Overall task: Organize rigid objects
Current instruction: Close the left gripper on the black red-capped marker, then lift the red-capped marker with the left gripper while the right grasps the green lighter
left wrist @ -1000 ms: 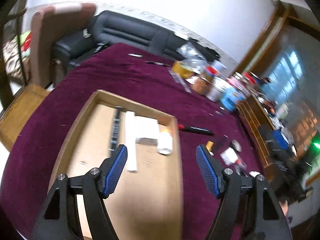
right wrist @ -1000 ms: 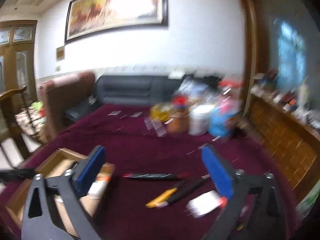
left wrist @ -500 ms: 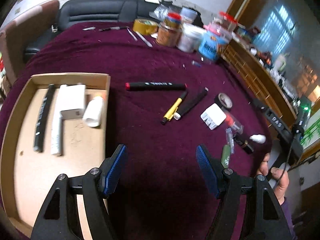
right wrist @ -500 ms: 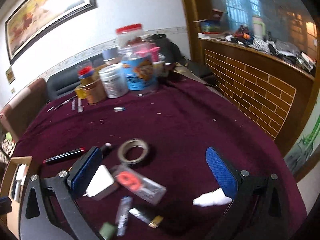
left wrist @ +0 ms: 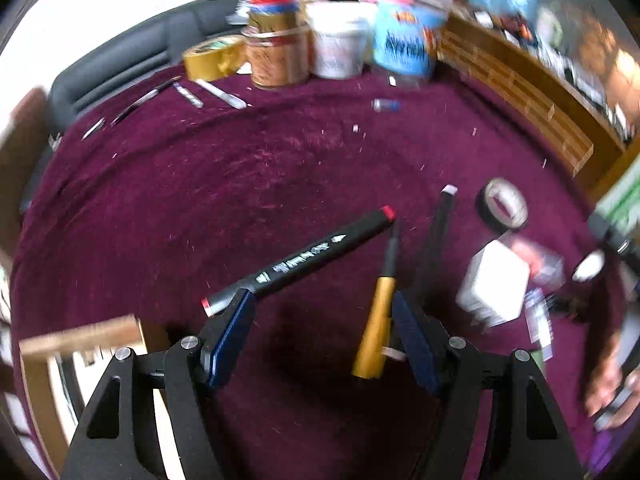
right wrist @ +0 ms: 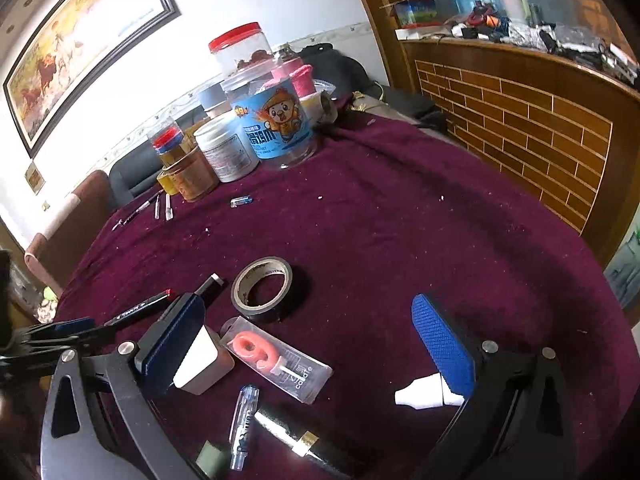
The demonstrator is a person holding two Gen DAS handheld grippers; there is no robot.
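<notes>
Standing upright: lidded jars (right wrist: 276, 120), contents unclear

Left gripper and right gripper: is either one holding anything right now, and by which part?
Nothing is held. The left gripper and right gripper are both open above the loose items.
</notes>
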